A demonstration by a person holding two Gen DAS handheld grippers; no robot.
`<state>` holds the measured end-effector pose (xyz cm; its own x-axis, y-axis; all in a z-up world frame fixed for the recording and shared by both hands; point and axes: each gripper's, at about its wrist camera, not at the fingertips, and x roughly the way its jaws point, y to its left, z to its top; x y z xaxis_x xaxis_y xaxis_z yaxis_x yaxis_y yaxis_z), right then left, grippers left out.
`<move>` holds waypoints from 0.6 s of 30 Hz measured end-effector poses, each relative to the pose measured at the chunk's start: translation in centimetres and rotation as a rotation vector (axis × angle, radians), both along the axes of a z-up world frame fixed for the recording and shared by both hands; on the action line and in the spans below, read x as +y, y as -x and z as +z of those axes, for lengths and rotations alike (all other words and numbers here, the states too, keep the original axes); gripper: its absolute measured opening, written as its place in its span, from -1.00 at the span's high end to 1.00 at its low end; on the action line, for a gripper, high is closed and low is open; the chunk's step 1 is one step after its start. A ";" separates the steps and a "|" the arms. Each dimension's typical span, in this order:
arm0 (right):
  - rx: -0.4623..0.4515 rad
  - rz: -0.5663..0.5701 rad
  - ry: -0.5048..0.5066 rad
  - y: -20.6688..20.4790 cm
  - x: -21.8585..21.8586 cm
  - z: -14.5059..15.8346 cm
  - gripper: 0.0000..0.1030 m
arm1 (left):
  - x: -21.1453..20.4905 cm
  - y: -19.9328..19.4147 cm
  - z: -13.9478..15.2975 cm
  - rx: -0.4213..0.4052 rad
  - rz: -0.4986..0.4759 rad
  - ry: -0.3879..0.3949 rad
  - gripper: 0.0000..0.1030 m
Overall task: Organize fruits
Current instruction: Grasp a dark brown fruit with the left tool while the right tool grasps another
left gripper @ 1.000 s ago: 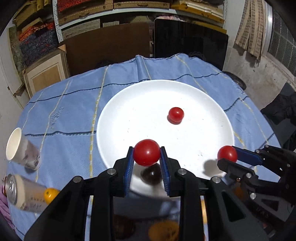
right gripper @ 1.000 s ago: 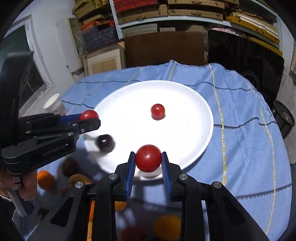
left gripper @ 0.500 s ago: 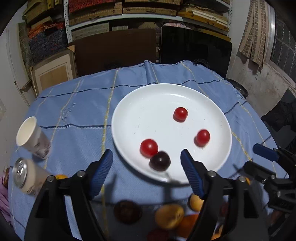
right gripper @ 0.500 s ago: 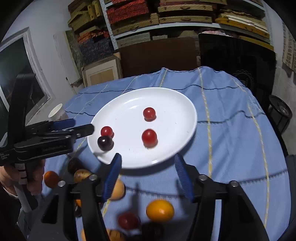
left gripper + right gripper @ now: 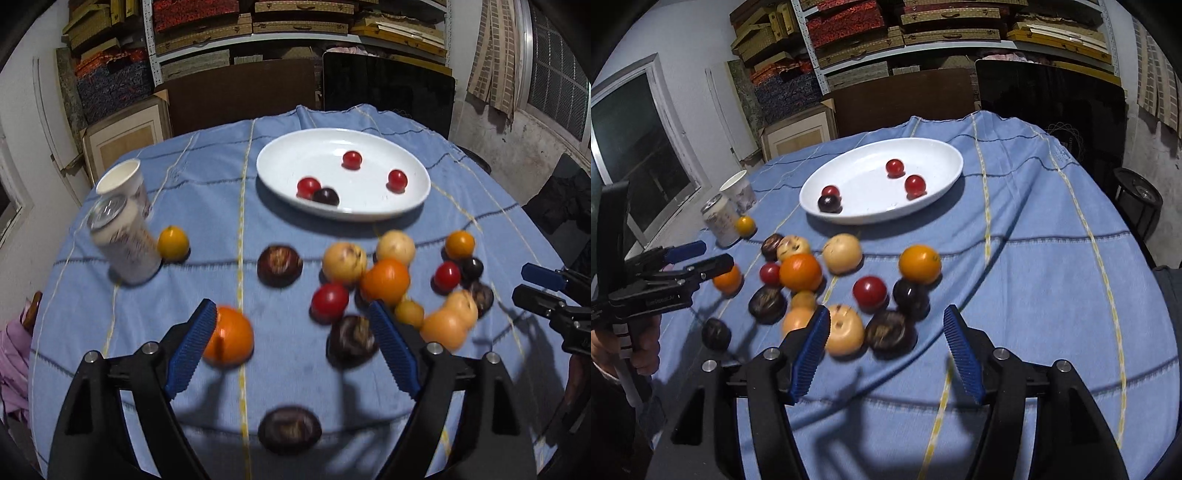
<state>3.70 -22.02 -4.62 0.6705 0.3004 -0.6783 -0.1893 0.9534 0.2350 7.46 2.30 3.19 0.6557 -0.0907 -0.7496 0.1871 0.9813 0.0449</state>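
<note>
The tablecloth (image 5: 229, 206) is light blue with thin yellow and dark blue stripes. The plate (image 5: 280, 162) is white, holding three red cherry tomatoes (image 5: 351, 159) and one dark purple fruit (image 5: 325, 196). Both claws have black frames with ribbed blue pads (image 5: 192, 345).

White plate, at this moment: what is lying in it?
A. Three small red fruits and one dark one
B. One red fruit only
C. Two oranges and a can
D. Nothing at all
A. The white plate holds three small red fruits and one dark fruit touching the nearest red one; the oranges and other fruit lie on the blue tablecloth in front.
</note>
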 end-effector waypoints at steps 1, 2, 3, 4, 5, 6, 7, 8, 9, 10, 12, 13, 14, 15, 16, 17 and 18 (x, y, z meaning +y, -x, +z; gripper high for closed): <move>0.004 0.005 -0.001 0.4 0.1 -0.2 -0.25 | 0.4 0.8 -0.4 0.007 0.009 0.004 -0.59; 0.006 0.010 -0.003 0.7 0.2 -0.3 -0.26 | 0.7 1.5 -0.9 0.016 0.017 0.006 -0.59; 0.009 0.017 -0.008 1.2 0.4 -0.4 -0.27 | 1.0 2.1 -1.4 0.032 0.026 0.007 -0.59; 0.012 0.021 -0.010 1.5 0.5 -0.5 -0.28 | 1.2 2.5 -1.8 0.047 0.032 0.008 -0.59; 0.015 0.023 -0.010 1.7 0.6 -0.6 -0.28 | 1.4 3.0 -2.1 0.057 0.037 0.009 -0.59; 0.016 0.025 -0.010 2.1 0.7 -0.7 -0.28 | 1.6 3.5 -2.5 0.063 0.044 0.005 -0.59; 0.016 0.028 -0.011 2.4 0.8 -0.8 -0.28 | 1.7 3.8 -2.7 0.066 0.049 -0.003 -0.59; 0.017 0.031 -0.012 2.6 0.9 -0.8 -0.28 | 1.6 4.1 -2.9 0.067 0.053 -0.013 -0.59; 0.016 0.032 -0.011 2.7 0.9 -0.9 -0.28 | 1.7 4.1 -3.0 0.068 0.054 -0.016 -0.59; 0.015 0.034 -0.009 3.0 1.0 -0.9 -0.28 | 1.7 4.3 -3.2 0.072 0.054 -0.015 -0.59; 0.016 0.041 -0.010 3.4 1.3 -1.0 -0.28 | 1.6 4.4 -3.5 0.082 0.053 -0.017 -0.59; 0.017 0.043 -0.008 3.5 1.3 -1.1 -0.28 | 1.6 4.5 -3.8 0.087 0.054 -0.021 -0.59; 0.018 0.043 -0.006 3.6 1.4 -1.2 -0.28 | 1.5 4.5 -4.0 0.093 0.052 -0.023 -0.59; 0.019 0.044 -0.004 3.7 1.4 -1.2 -0.28 | 1.3 4.5 -4.3 0.099 0.048 -0.025 -0.59; 0.019 0.045 -0.001 3.8 1.5 -1.2 -0.29 | 1.2 4.5 -4.5 0.103 0.044 -0.024 -0.49; 0.020 0.046 0.003 3.8 1.6 -1.3 -0.29 | 1.1 4.5 -4.8 0.111 0.040 -0.022 -0.25; 0.020 0.045 0.007 3.9 1.6 -1.3 -0.29 | 1.0 4.4 -5.1 0.120 0.036 -0.022 -0.08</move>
<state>-0.17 -20.44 -5.91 0.6425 0.3254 -0.6938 -0.2274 0.9455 0.2329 3.09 3.27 -1.87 0.5639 -0.0517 -0.8242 0.1570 0.9866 0.0455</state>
